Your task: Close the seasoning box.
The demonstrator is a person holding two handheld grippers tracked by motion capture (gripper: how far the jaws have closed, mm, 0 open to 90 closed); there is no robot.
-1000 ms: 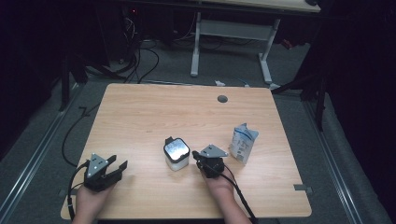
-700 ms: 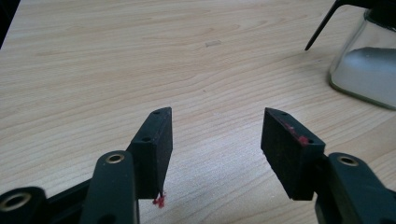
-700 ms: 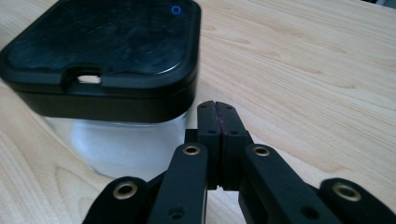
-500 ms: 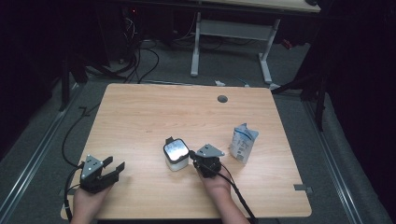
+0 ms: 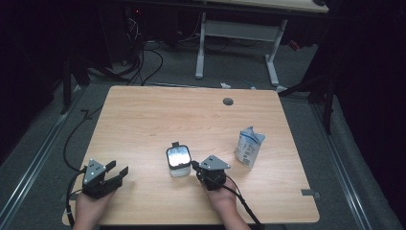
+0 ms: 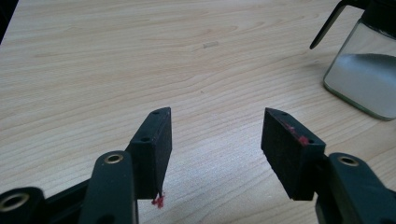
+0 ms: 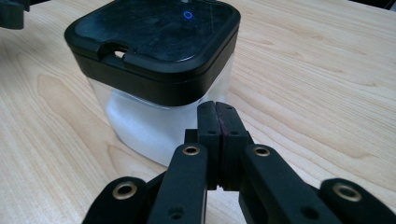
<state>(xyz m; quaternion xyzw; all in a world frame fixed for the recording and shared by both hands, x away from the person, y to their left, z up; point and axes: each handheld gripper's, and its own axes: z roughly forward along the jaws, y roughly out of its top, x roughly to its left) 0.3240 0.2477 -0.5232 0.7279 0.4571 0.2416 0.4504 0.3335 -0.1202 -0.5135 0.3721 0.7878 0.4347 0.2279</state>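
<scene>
Your right tool (image 5: 197,166) is closed on nothing, tips right against the clear black-lidded jar (image 5: 178,162) mid-bench (image 5: 158,110); left tool (image 5: 116,173) sits open, well apart. White pouch (image 5: 249,146) stands to the right, cables on the dark floor behind

The left gripper (image 5: 103,176) sits near the worktop's front left corner, held in the person's left hand (image 5: 88,211), its black fingers (image 6: 154,144) spread well apart with bare wood between them. Its jaws have just been opening. The right gripper (image 5: 195,165) lies near the front edge at mid-width, gripped by the right hand (image 5: 221,197); its fingers (image 7: 208,126) are pressed flat together, holding nothing.
</scene>
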